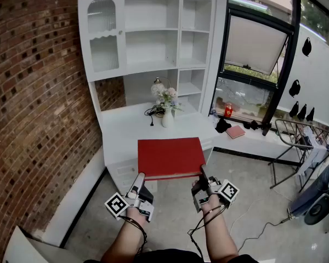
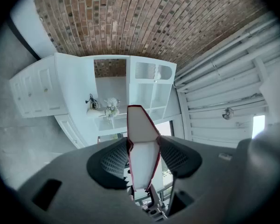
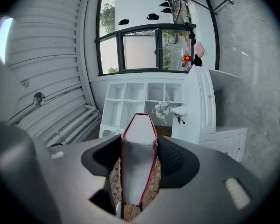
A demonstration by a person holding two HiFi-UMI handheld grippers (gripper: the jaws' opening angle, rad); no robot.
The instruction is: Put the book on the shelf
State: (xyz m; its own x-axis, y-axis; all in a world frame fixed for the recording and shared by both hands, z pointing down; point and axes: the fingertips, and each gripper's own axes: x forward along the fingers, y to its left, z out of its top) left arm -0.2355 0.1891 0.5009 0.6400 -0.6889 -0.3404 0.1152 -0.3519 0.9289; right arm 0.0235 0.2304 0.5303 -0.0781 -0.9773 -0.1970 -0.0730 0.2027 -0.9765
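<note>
One red book (image 1: 170,156), left gripper (image 1: 140,176), right gripper (image 1: 202,175) clamping near edge

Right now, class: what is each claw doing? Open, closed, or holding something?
Left claw: closed on the book, at its near left corner.
Right claw: closed on the book, at its near right corner.

Left tongs (image 1: 139,177) and right tongs (image 1: 202,175): grey bodies, black textured pads (image 2: 113,161). Each carries a white marker cube (image 1: 116,204), black squares. Black cables (image 1: 141,229) loop round my wrists.
</note>
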